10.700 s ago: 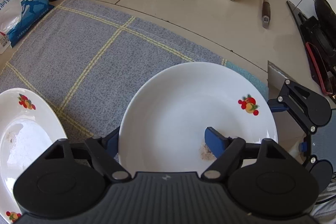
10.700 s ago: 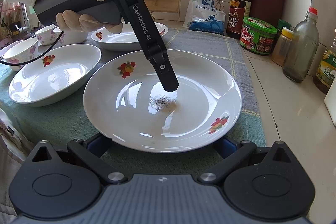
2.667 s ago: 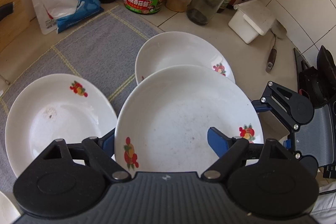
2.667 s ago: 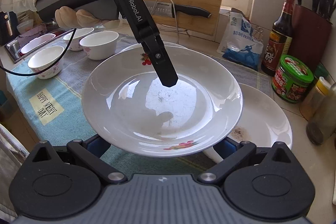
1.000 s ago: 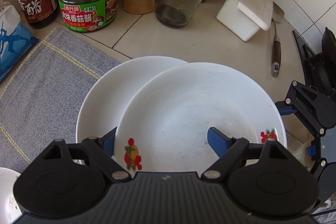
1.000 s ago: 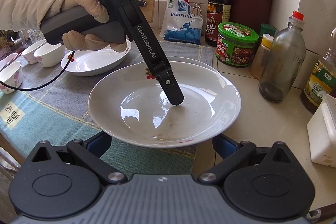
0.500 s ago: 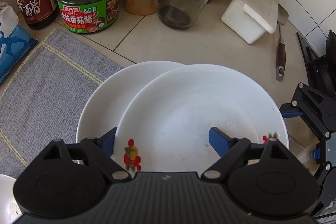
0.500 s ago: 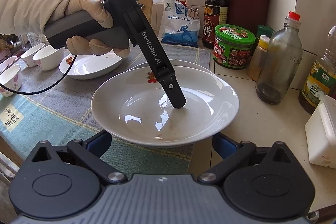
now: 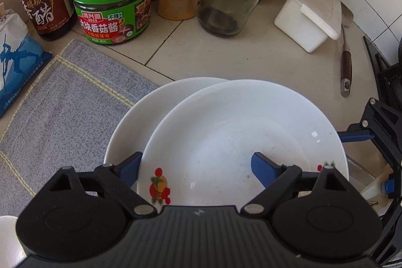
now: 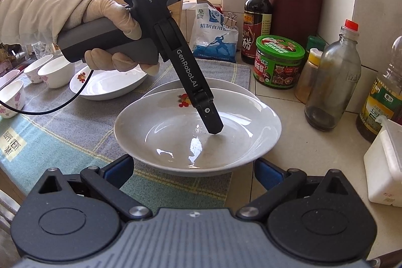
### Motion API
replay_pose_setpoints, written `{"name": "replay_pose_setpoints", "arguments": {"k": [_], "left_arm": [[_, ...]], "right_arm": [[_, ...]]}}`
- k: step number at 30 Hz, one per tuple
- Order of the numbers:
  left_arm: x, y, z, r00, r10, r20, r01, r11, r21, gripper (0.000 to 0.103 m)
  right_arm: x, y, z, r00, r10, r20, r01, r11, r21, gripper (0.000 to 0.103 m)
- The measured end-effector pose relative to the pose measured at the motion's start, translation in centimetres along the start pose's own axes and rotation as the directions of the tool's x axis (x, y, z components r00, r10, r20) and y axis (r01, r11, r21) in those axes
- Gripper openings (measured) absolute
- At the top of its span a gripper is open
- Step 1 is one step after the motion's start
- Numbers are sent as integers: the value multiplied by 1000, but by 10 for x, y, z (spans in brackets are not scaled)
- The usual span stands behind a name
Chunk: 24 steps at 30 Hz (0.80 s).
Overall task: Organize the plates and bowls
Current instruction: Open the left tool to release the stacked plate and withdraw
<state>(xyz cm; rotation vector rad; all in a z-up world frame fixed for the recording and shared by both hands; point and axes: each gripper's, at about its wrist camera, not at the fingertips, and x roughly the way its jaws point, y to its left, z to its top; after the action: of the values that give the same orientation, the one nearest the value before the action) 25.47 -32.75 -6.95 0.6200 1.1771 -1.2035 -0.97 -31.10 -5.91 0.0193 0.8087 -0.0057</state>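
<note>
**White plate on white plate**

White top plate [image 9: 233,132] sits on the bottom plate [image 9: 130,127], a bit to one side, by the grey cloth [image 9: 62,102]. Our left gripper [image 9: 196,163] is opening around its rim. Our right gripper [image 10: 193,171] is wide open, holding nothing.

White fruit-print plate [image 9: 226,137] stacked off-centre on matching plate [image 9: 130,137], at cloth's edge
</note>
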Motion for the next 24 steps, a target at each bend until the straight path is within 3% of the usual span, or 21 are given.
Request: {"name": "replay_pose_setpoints", "arguments": {"k": [15, 24], "left_arm": [[-22, 6, -10, 997, 32, 75, -31, 999, -16, 92], [-42, 2, -26, 981, 97, 167, -93, 995, -30, 92]], "right_arm": [[6, 1, 2, 1000, -21, -19, 21, 1000, -5, 103], [8, 6, 3, 995, -83, -58, 83, 997, -6, 103]]}}
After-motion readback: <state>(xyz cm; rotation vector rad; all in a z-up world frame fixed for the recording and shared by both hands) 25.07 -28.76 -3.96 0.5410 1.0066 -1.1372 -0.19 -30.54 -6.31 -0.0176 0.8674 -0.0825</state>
